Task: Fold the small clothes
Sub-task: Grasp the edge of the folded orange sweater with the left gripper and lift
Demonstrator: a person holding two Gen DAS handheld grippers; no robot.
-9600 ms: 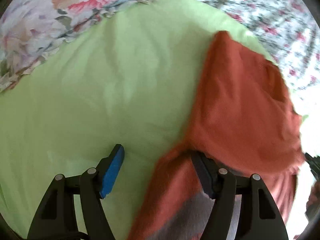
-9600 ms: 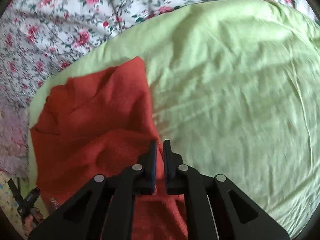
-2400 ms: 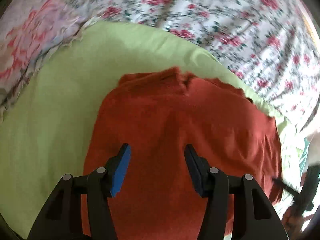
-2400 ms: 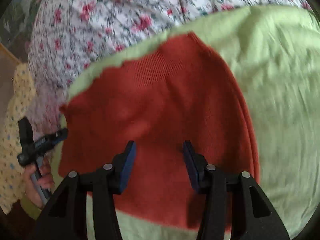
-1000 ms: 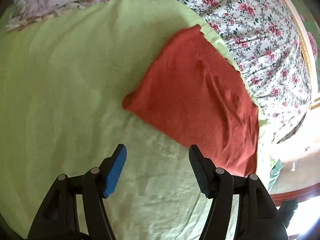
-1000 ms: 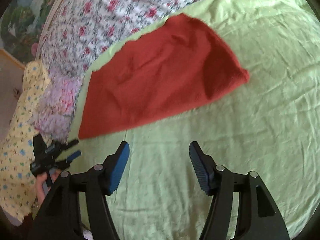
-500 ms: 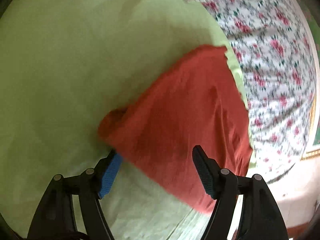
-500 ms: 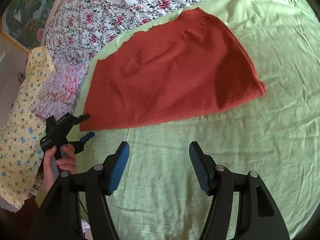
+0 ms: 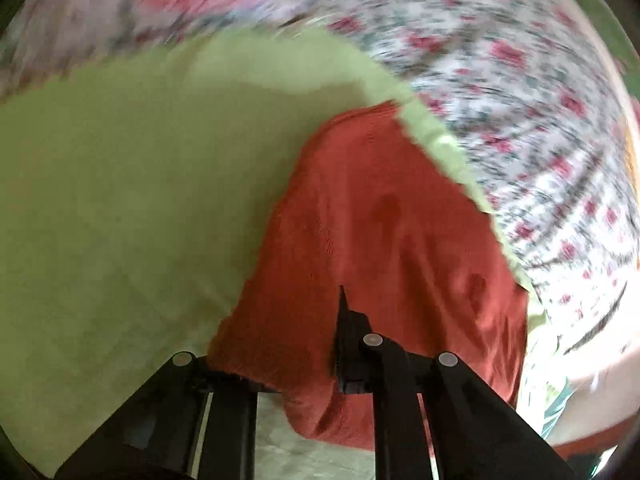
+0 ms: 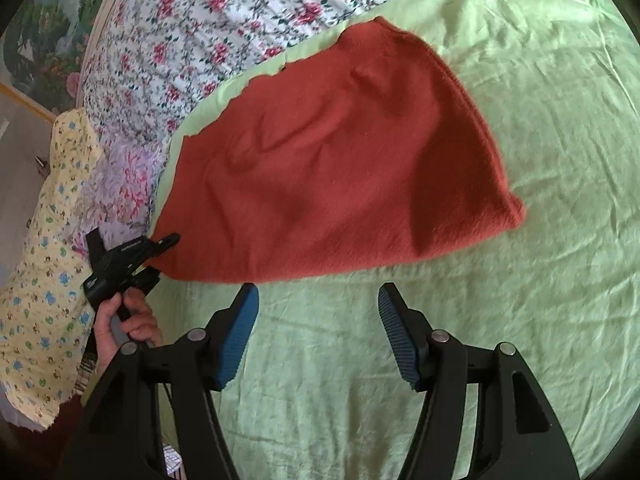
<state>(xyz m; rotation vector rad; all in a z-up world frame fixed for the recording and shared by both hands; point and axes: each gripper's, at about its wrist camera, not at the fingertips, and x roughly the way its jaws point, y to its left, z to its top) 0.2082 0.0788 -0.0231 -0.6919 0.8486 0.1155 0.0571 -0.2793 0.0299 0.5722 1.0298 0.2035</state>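
A folded rust-red knit garment (image 10: 332, 172) lies on the light green sheet (image 10: 520, 320). In the right wrist view my left gripper (image 10: 160, 256) is at the garment's near-left corner, with its jaws on either side of the cloth edge. In the blurred left wrist view the garment (image 9: 380, 232) lies over the left finger and the right finger (image 9: 348, 344) presses on top of it. I cannot tell whether the jaws have closed on the cloth. My right gripper (image 10: 318, 304) is open and empty, just in front of the garment's near edge.
A floral bedspread (image 10: 208, 32) surrounds the green sheet at the back and left. A yellow patterned cloth (image 10: 44, 280) hangs at the left edge. The person's hand (image 10: 124, 320) holds the left gripper. Green sheet extends to the right and front.
My left gripper has swung in onto the garment's corner, and the cloth now lies between its fingers. My right gripper has barely moved and stays open in front of the garment.
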